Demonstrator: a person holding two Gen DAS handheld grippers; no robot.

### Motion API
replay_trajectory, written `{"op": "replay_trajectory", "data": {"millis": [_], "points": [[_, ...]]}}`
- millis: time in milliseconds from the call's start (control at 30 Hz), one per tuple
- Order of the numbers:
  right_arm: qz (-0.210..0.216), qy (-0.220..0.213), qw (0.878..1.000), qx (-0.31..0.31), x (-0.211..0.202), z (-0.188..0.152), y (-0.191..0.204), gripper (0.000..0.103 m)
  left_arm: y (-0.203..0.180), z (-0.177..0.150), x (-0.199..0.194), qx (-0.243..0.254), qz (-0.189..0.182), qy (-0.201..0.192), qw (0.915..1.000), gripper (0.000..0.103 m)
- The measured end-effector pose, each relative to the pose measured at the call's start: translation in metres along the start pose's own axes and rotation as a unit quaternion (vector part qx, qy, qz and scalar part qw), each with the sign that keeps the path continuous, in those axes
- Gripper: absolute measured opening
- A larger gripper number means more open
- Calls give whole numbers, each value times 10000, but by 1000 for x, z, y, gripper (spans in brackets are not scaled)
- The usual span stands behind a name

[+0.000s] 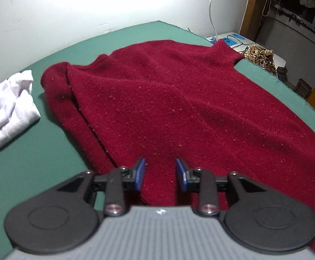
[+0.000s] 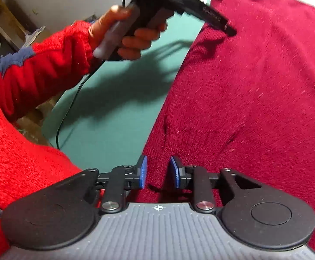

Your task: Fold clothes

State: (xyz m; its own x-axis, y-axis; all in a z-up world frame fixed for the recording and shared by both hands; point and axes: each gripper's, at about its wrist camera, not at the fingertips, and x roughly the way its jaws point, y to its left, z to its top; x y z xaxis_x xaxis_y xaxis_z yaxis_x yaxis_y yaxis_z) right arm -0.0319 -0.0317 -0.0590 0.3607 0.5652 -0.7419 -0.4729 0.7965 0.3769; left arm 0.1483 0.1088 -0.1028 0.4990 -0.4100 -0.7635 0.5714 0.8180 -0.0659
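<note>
Dark red knitted sweater (image 1: pixel 179 99) spread on green tabletop (image 1: pixel 38 151), centre frame. Left gripper (image 1: pixel 160 174) and right gripper (image 2: pixel 158 172) both released, pads clear of fabric.

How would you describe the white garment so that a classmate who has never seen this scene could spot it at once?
Start with the green table cover under the white wall. A big dark red sweater fills its middle; look to that sweater's left in the left wrist view. There lies the white garment, crumpled in a heap, the only pale cloth there.
</note>
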Motion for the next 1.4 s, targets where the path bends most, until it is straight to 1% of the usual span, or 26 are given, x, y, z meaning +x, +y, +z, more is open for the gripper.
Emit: {"op": "replay_trajectory", "data": {"millis": [67, 100, 167, 200, 233, 300, 333, 367, 467, 533, 600, 667, 700, 733, 800, 833, 867, 900, 933, 1000, 1033, 1067, 1167, 1300, 1367, 1400], "points": [[-288, -446, 9985, 137, -17, -1, -9, 25, 1, 3, -1, -64, 21, 30, 10000, 35], [-454, -590, 9970, 222, -23, -1, -15, 26, 0, 4, -3, -104, 49, 20, 9999, 35], [-868, -606, 9934, 445, -27, 4, -35, 27, -4, 8, -9, -193, 101, -27, 9998, 38], [-1079, -613, 9909, 511, -28, 7, -45, 27, -8, 9, -12, -225, 114, -74, 9997, 45], [-1299, -618, 9883, 500, -25, 10, -57, 27, -11, 10, -17, -253, 122, -132, 9995, 56], [-1588, -623, 9835, 599, -20, 18, -79, 27, -21, 12, -21, -254, 173, -200, 9993, 65], [-1698, -624, 9812, 676, -17, 22, -90, 27, -27, 13, -20, -223, 210, -214, 9993, 65], [-1744, -647, 9795, 766, -16, 26, -101, 27, -34, 13, -19, -200, 269, -211, 9992, 65], [-1647, -655, 9781, 1089, -23, 38, -140, 26, -53, 9, -13, -330, 455, -81, 9984, 62], [-1621, -820, 9757, 1222, -38, 49, -168, 26, -65, 7, -10, -509, 601, 43, 9969, 61], [-1617, -1055, 9713, 1390, -59, 60, -201, 27, -77, 4, -9, -691, 735, 129, 9948, 63], [-1736, -1355, 9597, 1744, -84, 73, -247, 35, -90, 3, -9, -857, 876, 129, 9924, 67], [-1808, -1477, 9523, 1966, -97, 78, -271, 36, -96, 3, -9, -940, 932, 109, 9911, 68], [-1883, -1549, 9423, 2296, -110, 81, -299, 36, -103, 3, -9, -1025, 979, 83, 9899, 69], [-1834, -1758, 9157, 3114, -132, 85, -364, 36, -117, 2, -9, -1174, 1068, 37, 9873, 70], [-1801, -1838, 9021, 3463, -137, 87, -394, 36, -124, 2, -8, -1229, 1108, 19, 9862, 71], [-1860, -1849, 8879, 3781, -138, 88, -422, 36, -131, 2, -7, -1285, 1149, 2, 9850, 71], [-1936, -1839, 8761, 4015, -138, 90, -446, 36, -138, 2, -6, -1329, 1190, 1, 9840, 74], [-2045, -1797, 8701, 4108, -133, 92, -463, 34, -145, 2, -4, -1355, 1234, 28, 9831, 76], [-2232, -1723, 8597, 4259, -125, 96, -494, 31, -157, 3, 0, -1385, 1311, 93, 9816, 76], [-2261, -1710, 8592, 4259, -121, 97, -504, 29, -162, 3, 1, -1391, 1327, 118, 9813, 76], [-2276, -1702, 8573, 4292, -116, 98, -514, 29, -167, 3, 3, -1395, 1339, 143, 9810, 76], [-2232, -1737, 8423, 4588, -100, 92, -536, 29, -178, 8, 5, -1355, 1438, 185, 9801, 77], [-2147, -1798, 8212, 4972, -80, 83, -562, 28, -182, 18, 3, -1496, 1510, 131, 9771, 83], [-2012, -1861, 8148, 5109, -71, 81, -573, 27, -182, 22, 2, -1531, 1542, 124, 9760, 83], [-1988, -1900, 8134, 5125, -67, 81, -576, 27, -182, 24, 3, -1533, 1557, 135, 9757, 83]]}}
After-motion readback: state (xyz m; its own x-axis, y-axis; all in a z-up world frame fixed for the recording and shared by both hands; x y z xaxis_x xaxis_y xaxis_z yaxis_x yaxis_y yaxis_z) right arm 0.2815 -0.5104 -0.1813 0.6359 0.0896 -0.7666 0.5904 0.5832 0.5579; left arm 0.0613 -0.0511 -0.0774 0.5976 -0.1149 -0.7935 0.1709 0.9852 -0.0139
